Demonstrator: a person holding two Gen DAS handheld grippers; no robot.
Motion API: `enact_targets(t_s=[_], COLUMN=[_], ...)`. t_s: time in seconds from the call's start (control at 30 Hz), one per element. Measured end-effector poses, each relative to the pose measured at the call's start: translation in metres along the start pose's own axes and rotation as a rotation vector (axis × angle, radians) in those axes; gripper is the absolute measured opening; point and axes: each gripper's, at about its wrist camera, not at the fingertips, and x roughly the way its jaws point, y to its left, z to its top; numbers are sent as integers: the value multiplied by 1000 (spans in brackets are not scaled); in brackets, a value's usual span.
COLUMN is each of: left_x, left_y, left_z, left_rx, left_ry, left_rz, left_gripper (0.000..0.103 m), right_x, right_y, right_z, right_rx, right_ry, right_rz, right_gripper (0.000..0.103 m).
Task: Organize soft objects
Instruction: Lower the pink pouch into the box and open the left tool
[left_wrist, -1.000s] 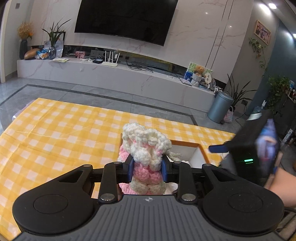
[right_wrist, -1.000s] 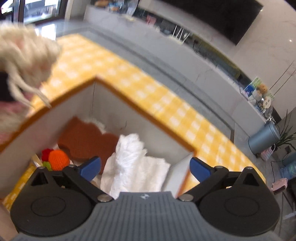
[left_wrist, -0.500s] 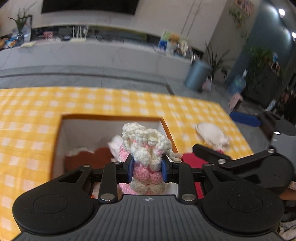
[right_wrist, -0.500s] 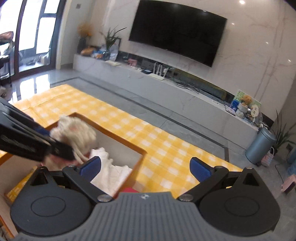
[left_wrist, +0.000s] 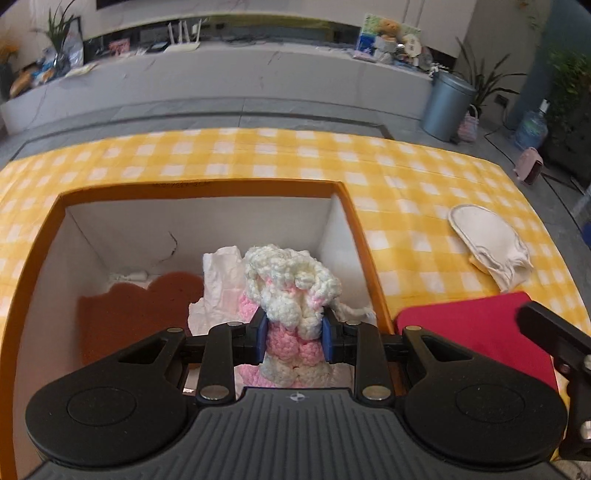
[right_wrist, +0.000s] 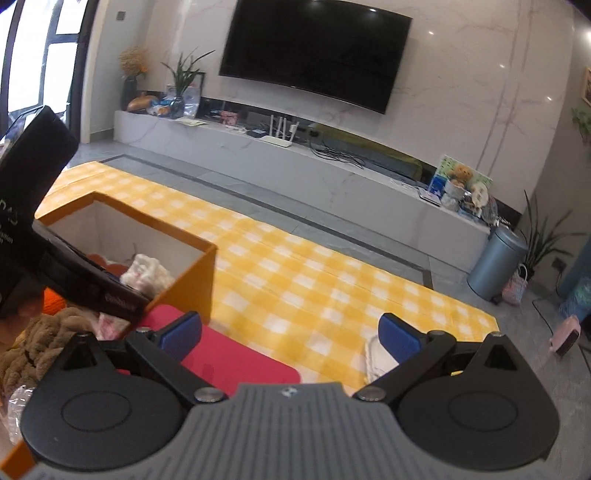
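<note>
From the left wrist we see the left claw (left_wrist: 292, 339) clamped on a crocheted toy (left_wrist: 291, 295), its blue pads pressing the toy's pink middle from both sides. The toy is knitted of chunky yarn, cream white on top and pink with white below, a twisted cream cord trailing off to its right. It hangs over the open orange box (left_wrist: 364, 236) with white inner walls, above a white cloth (left_wrist: 218, 280) and a brown felt piece (left_wrist: 136, 310) lying inside. To the right of the box, on the yellow checked counter (left_wrist: 258, 151), lie a red pad (left_wrist: 476, 328) and, farther off, a cream pouch (left_wrist: 487, 247).

From the right wrist we see the right claw (right_wrist: 290, 336) spread wide with nothing between its pads, above the red pad and checked counter. At the left the toy shows inside the box, behind the left claw's dark body.
</note>
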Motion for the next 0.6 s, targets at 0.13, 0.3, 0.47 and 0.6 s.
enact_targets(t_s=[0.13,0.3,0.47,0.6], left_x=[1,-4,-17,-37], left_y=[11,9,-7,-15], left_z=[1,-3,-7,-8], left_rx=[-47,-41,40,45], left_ry=[16,-17,-113,-222], left_rz=[-34,-21,64,116], left_gripper=[32,35,80,91], right_x=[1,2,2,-3], right_y=[-9,-15,-21,-34], right_z=[-4,-7,-10,-12], right_rx=[45,70,92,123], right_ry=[5,8,7,-5], right_rz=[-5,-7,-18,-48], right_gripper=[100,100,100,100])
